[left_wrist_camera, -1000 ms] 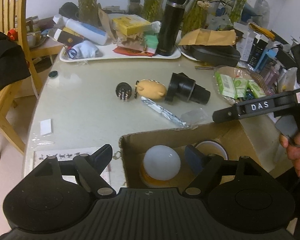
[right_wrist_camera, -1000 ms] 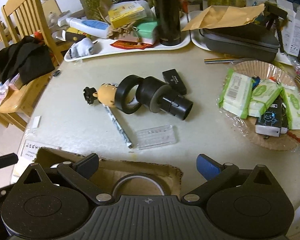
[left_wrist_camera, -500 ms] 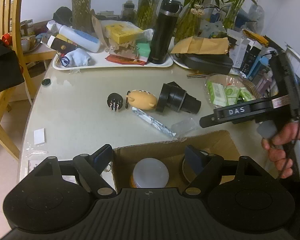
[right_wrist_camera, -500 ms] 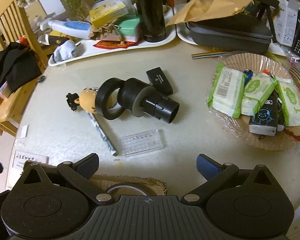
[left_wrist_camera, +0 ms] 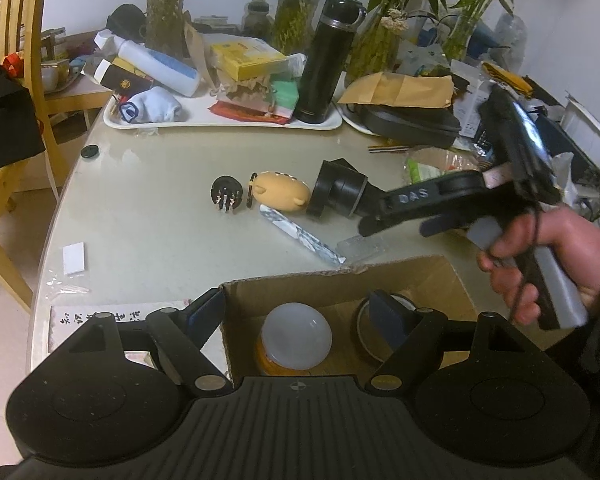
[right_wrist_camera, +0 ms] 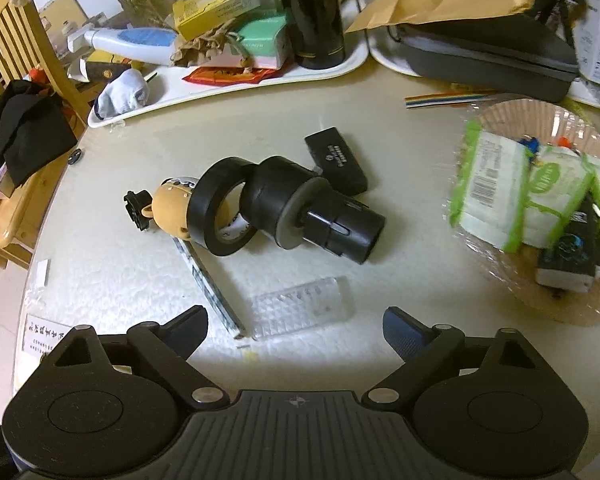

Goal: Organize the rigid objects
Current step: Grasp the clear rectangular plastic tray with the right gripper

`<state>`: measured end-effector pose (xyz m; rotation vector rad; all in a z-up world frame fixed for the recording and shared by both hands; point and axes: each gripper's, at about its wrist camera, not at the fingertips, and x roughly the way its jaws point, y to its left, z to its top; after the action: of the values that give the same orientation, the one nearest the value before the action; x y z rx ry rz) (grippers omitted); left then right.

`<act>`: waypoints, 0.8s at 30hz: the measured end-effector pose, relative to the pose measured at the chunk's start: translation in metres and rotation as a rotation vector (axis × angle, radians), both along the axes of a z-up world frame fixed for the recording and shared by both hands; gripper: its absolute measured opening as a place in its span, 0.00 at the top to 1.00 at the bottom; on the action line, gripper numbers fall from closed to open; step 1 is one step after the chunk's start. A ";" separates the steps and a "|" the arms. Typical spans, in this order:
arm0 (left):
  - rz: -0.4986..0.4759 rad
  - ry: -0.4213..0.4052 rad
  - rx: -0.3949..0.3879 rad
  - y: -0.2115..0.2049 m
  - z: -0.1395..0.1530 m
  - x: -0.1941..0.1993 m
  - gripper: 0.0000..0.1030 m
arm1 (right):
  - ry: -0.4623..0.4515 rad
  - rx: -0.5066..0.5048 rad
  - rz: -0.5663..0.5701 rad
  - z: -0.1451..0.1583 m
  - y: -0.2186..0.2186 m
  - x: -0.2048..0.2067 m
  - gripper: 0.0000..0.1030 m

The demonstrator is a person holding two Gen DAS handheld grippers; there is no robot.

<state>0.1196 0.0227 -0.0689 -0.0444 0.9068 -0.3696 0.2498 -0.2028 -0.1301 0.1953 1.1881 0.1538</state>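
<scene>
On the pale round tabletop [right_wrist_camera: 100,280], going from left to right, lie a small black pronged plug [right_wrist_camera: 136,210], a tan pig-shaped toy [right_wrist_camera: 172,208], a black roll of tape [right_wrist_camera: 220,212] leaning on a black cylindrical adapter [right_wrist_camera: 316,216], and nearer, a clear ribbed plastic case [right_wrist_camera: 300,312]. The right gripper [right_wrist_camera: 296,328] hangs over that case, jaws spread wide and empty. The case looks light, stiff and slick, probably best pinched across its short sides. The left gripper [left_wrist_camera: 298,312], also wide and empty, hovers above an open brown cardboard box [left_wrist_camera: 332,280] holding a white globe lamp [left_wrist_camera: 296,336].
</scene>
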 end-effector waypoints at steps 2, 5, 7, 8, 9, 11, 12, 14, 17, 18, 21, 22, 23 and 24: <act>0.003 0.004 -0.006 0.001 -0.001 0.000 0.23 | 0.015 -0.007 0.009 -0.004 0.005 0.007 0.09; 0.006 0.010 -0.014 0.002 -0.002 -0.001 0.23 | 0.041 -0.036 0.022 -0.013 0.011 0.015 0.09; 0.005 0.012 -0.013 0.003 -0.002 -0.001 0.23 | 0.056 -0.056 0.022 -0.019 0.013 0.020 0.11; 0.005 0.013 -0.012 0.003 -0.002 -0.001 0.23 | 0.064 -0.062 0.021 -0.022 0.013 0.022 0.12; 0.005 0.014 -0.012 0.003 -0.003 -0.001 0.23 | 0.070 -0.068 0.019 -0.025 0.014 0.023 0.12; 0.008 0.018 -0.015 0.004 -0.003 0.000 0.23 | 0.073 -0.075 0.022 -0.028 0.016 0.027 0.12; 0.010 0.019 -0.017 0.005 -0.003 0.000 0.23 | 0.073 -0.079 0.027 -0.029 0.017 0.028 0.12; 0.014 0.022 -0.019 0.006 -0.004 0.000 0.23 | 0.075 -0.095 0.038 -0.032 0.021 0.030 0.12; 0.017 0.026 -0.018 0.007 -0.005 0.001 0.23 | 0.081 -0.126 0.059 -0.038 0.027 0.034 0.14; 0.017 0.026 -0.019 0.007 -0.005 0.001 0.23 | 0.088 -0.131 0.065 -0.041 0.029 0.034 0.17; 0.016 0.025 -0.019 0.008 -0.005 0.001 0.23 | 0.106 -0.146 0.089 -0.044 0.032 0.034 0.22; 0.016 0.025 -0.020 0.008 -0.005 0.001 0.23 | 0.103 -0.156 0.102 -0.045 0.033 0.034 0.23; 0.015 0.027 -0.022 0.008 -0.005 0.001 0.23 | 0.102 -0.172 0.121 -0.045 0.036 0.032 0.23; 0.014 0.029 -0.023 0.007 -0.005 0.001 0.23 | 0.099 -0.188 0.138 -0.046 0.038 0.031 0.24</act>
<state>0.1207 0.0300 -0.0740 -0.0772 0.9304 -0.3667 0.2812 -0.1651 -0.1757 -0.0444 1.3075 0.1534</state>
